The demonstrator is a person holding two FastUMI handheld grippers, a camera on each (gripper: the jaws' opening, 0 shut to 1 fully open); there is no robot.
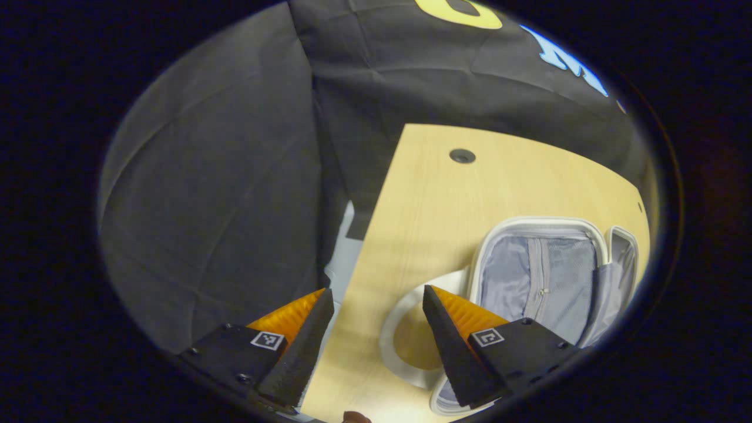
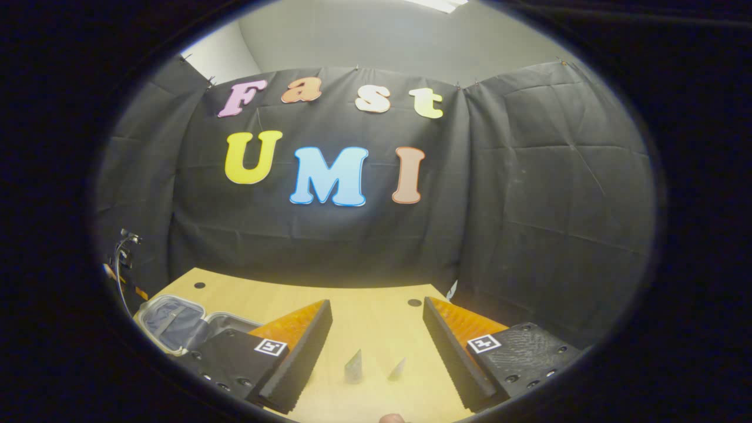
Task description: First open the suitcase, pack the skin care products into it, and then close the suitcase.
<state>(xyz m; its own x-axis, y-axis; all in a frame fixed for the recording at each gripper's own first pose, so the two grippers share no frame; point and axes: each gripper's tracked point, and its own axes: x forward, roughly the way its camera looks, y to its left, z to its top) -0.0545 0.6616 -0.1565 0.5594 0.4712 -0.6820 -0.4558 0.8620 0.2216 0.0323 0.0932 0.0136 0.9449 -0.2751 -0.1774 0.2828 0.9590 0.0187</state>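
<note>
Both fingers of the left tool [image 1: 378,294] filled the bottom of the left gripper view, spread wide apart with nothing between them but bare counter [image 1: 446,194] and a white curved loop, seemingly the suitcase's handle [image 1: 392,329], lying flat at lower centre. Just right of that tool, at the lower right of the frame, the suitcase [image 1: 543,276] lay open on the counter, its grey fabric lining and a zipped mesh pocket facing up inside a pale hard rim.

In the right gripper view the right tool [image 2: 377,308] was likewise wide open and held nothing. Between its fingers, low in the frame, two small pale pointed things [image 2: 375,367] stood on the counter; they were too small to identify, though they may have been the skin care products. The open suitcase [image 2: 176,323] sat at the lower left of that frame.

Judging from its look, the suitcase was a stiff shell with a smooth rim that a tool could slip on; the rim edge or the handle loop offered the surest hold, and the lining was soft and would give. The lid would probably swing lightly on its hinge. The small pointed things looked light and easy to tip, so a low grip across the body seemed wisest.
</note>
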